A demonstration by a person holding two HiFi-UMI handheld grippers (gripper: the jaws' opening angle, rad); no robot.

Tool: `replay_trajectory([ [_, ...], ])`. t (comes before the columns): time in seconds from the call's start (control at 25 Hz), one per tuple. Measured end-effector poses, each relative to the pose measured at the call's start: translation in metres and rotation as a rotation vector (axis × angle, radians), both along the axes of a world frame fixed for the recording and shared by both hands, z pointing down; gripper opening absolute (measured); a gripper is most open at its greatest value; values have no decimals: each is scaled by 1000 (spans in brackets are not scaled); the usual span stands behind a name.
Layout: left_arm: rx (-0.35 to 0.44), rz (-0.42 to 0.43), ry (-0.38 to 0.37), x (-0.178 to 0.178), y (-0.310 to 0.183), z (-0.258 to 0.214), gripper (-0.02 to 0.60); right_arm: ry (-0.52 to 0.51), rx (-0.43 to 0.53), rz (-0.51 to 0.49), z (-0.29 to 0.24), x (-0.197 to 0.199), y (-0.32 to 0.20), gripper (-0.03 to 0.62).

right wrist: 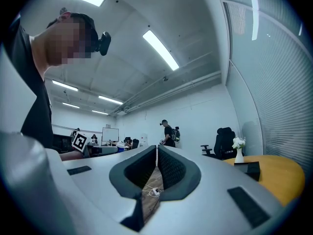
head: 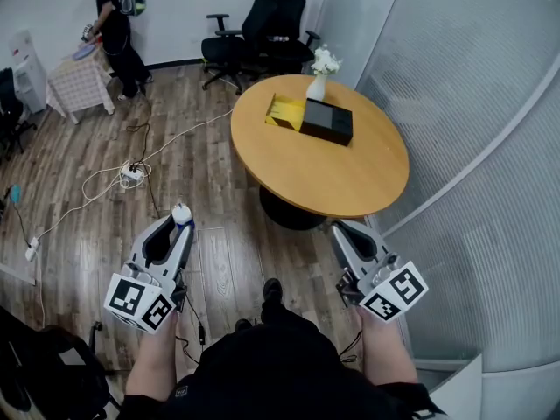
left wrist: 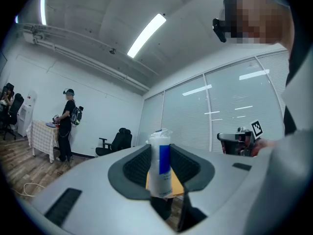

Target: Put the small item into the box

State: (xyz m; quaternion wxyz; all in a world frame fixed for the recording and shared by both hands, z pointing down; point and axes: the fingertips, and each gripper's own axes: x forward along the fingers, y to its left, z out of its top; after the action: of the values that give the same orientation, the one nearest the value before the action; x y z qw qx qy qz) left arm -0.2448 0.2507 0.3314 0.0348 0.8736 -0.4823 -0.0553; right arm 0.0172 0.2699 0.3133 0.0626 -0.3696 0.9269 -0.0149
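Note:
A small white roll with a blue label [left wrist: 160, 163] stands upright between the pads of my left gripper [left wrist: 160, 169], which is shut on it. In the head view the same roll [head: 182, 213] sticks up at the tip of the left gripper [head: 181, 223], low at the left above the wooden floor. My right gripper [head: 338, 228] is shut with nothing in it, its jaws touching in the right gripper view [right wrist: 156, 166]. The black box [head: 326, 121] lies on the far side of the round wooden table [head: 297, 186], well ahead of both grippers.
A yellow packet [head: 285, 111] lies against the box, and a white vase with flowers [head: 318, 77] stands behind it. Office chairs [head: 262, 33] stand beyond the table. A person [head: 118, 33] stands by a small cloth-covered table [head: 79, 79]. Cables and a power strip [head: 131, 173] cross the floor. A glass wall [head: 490, 147] runs along the right.

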Motion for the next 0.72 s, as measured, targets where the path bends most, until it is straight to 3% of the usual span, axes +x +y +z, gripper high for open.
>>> replay_trajectory([
  [0.36,-14,-26,-10,-10,-26,2,129,-25,-17,-54,7,-17,-36,38],
  [0.72,-72,-49,-19,-2,-82,19,129,-47,-71,-75,26,-5,-99,38],
])
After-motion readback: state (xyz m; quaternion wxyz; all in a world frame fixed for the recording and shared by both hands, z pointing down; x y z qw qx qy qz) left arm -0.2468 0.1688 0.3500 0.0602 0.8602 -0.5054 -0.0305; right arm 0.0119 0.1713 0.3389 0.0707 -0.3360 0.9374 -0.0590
